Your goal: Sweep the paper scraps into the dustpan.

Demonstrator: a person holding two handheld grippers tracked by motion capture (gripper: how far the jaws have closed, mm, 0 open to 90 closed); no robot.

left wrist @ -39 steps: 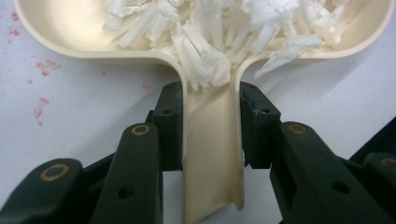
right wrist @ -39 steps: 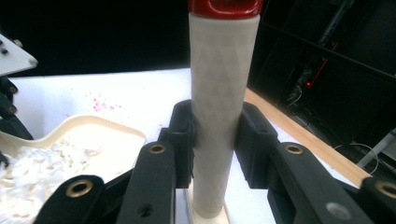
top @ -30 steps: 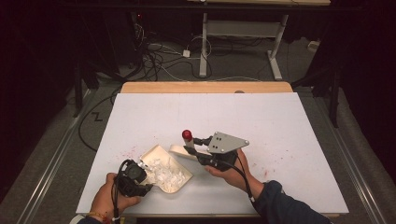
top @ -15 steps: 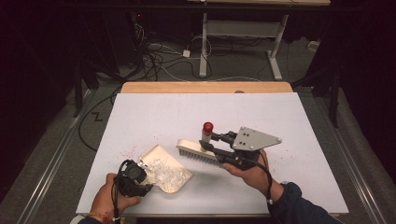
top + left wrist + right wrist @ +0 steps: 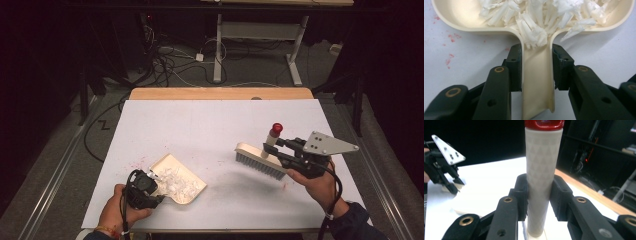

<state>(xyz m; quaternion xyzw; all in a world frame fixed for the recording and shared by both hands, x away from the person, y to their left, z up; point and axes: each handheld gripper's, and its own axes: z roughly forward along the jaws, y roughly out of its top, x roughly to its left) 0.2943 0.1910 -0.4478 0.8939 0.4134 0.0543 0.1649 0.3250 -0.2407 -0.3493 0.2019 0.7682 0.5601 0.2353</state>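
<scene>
A cream dustpan (image 5: 186, 175) lies on the white board near the front left, with white paper scraps (image 5: 175, 182) heaped in it. My left gripper (image 5: 156, 194) is shut on its handle (image 5: 537, 82), one pad on each side; the scraps (image 5: 536, 17) spill into the handle's mouth. To the right, my right gripper (image 5: 276, 146) is shut on the upright, red-capped handle (image 5: 273, 136) of a cream brush (image 5: 257, 159) with grey bristles, held just above the board. In the right gripper view the pads clamp that handle (image 5: 541, 170), and the left gripper (image 5: 447, 180) shows far left.
The white board (image 5: 210, 120) rests on a wooden table (image 5: 220, 93). Red specks (image 5: 136, 162) dot the board left of the dustpan. Beyond the table, cables (image 5: 170, 60) trail over the floor and a desk frame (image 5: 255, 35) stands there.
The right gripper has carried the brush to the right and slightly up, away from the dustpan. The left gripper and dustpan have stayed put.
</scene>
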